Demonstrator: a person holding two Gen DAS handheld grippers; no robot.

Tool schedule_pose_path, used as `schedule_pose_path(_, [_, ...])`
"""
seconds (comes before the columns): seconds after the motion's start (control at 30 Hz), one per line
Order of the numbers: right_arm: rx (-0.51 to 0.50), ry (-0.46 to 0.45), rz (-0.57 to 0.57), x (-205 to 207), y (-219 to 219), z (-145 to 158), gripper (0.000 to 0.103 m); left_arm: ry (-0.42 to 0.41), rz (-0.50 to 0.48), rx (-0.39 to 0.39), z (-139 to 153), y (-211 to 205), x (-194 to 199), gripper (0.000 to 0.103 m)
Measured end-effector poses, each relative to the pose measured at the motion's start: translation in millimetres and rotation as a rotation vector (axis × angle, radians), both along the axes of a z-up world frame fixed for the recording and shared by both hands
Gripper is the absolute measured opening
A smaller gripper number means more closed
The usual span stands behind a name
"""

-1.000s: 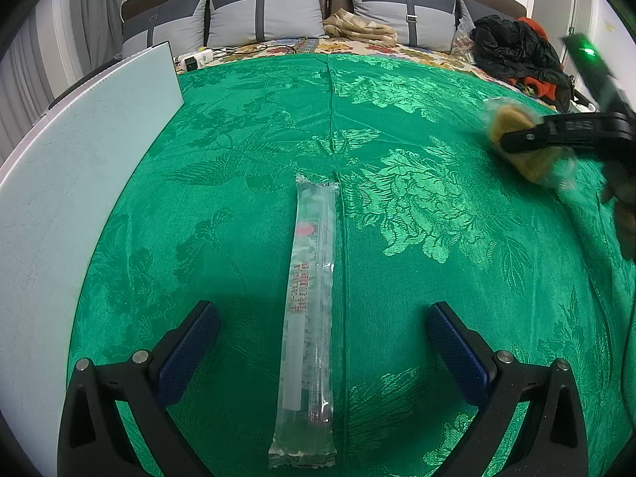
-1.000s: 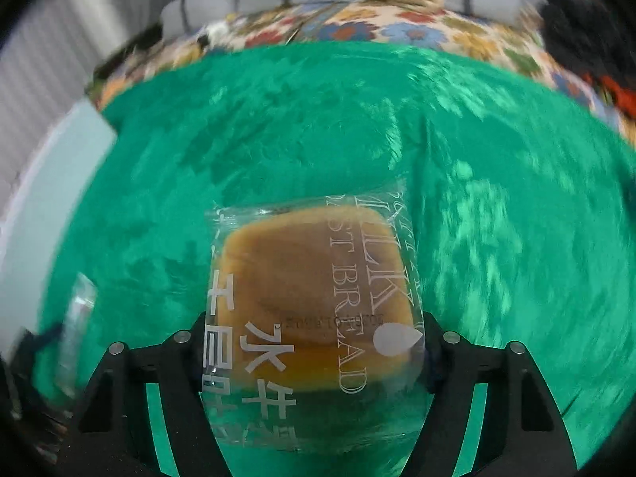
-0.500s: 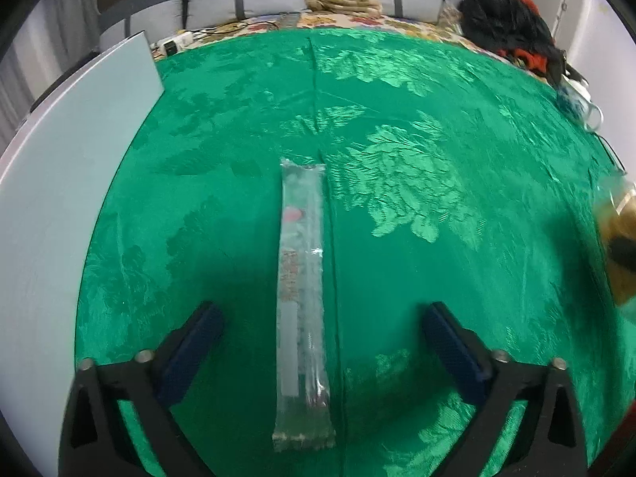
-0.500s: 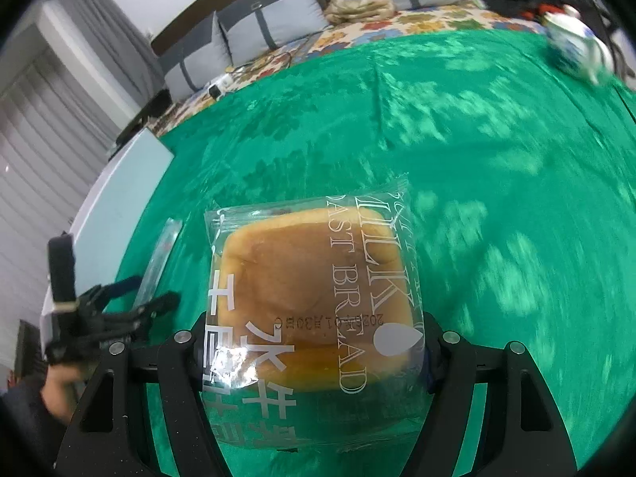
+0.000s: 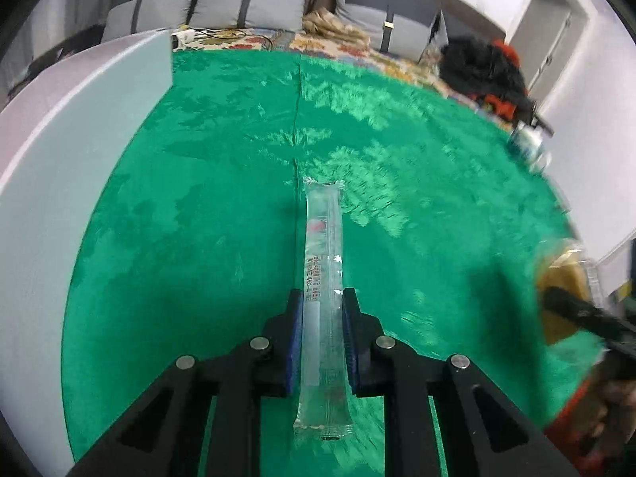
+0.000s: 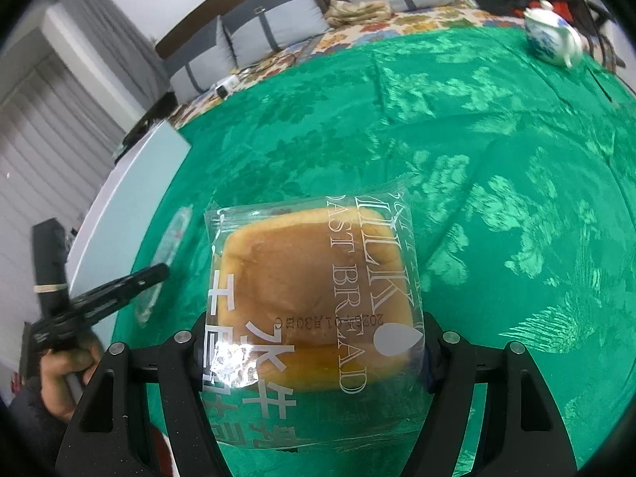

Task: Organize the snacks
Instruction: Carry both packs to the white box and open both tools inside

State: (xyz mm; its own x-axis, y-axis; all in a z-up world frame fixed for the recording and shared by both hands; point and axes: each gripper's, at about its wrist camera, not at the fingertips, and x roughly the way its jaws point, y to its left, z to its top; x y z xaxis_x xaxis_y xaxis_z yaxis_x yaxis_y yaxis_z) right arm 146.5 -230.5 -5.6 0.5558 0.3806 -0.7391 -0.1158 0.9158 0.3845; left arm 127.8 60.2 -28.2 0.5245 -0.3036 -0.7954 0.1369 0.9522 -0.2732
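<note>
A long clear stick packet (image 5: 322,230) with red print runs between the blue pads of my left gripper (image 5: 322,294). The jaws are closing, and the pads press on the packet's sides near its lower half. It points away from me over the green cloth (image 5: 198,238). My right gripper (image 6: 314,326) is shut on a clear bag of milk toast bread (image 6: 314,274), held above the cloth. The bread bag (image 5: 564,274) and right gripper show blurred at the left wrist view's right edge. The left gripper (image 6: 159,272) and stick packet (image 6: 175,230) appear at left in the right wrist view.
A pale flat board (image 5: 79,159) lies along the cloth's left side. A blue-and-white teapot (image 6: 552,39) stands at the far right. Grey pillows (image 5: 246,8) and a dark heap of clothes (image 5: 481,67) sit beyond the cloth. A hand (image 6: 67,361) holds the left gripper's handle.
The left gripper's jaws came together from wide open onto the stick packet and rose with it. The right gripper carried the bread bag sideways, closer to the left gripper.
</note>
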Motion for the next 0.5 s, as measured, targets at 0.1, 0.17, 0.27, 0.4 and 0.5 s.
schedule_pose_path(0.1, [0.000,-0.012,0.040,2.5,18.5,12.4,0.075,-0.032,0.035,-0.069,27.3,19.3,-15.5,0.018])
schedule_pose_path(0.17, [0.003,-0.028,0.078,5.6,35.3,23.3,0.075,-0.070,0.068,-0.107,51.7,38.0,-24.4,0.018])
schedule_pose_path(0.27, [0.027,-0.073,0.176,17.9,82.3,54.8,0.075,-0.140,0.128,-0.141,89.4,74.9,-34.2,0.018])
schedule_pose_path(0.4, [0.082,-0.127,0.318,34.5,158.6,99.2,0.075,-0.202,0.223,-0.108,126.1,140.9,-39.3,0.018])
schedule_pose_path(0.5, [0.112,-0.165,0.423,44.6,224.5,129.0,0.075,-0.205,0.305,-0.003,130.1,192.4,-35.3,0.018])
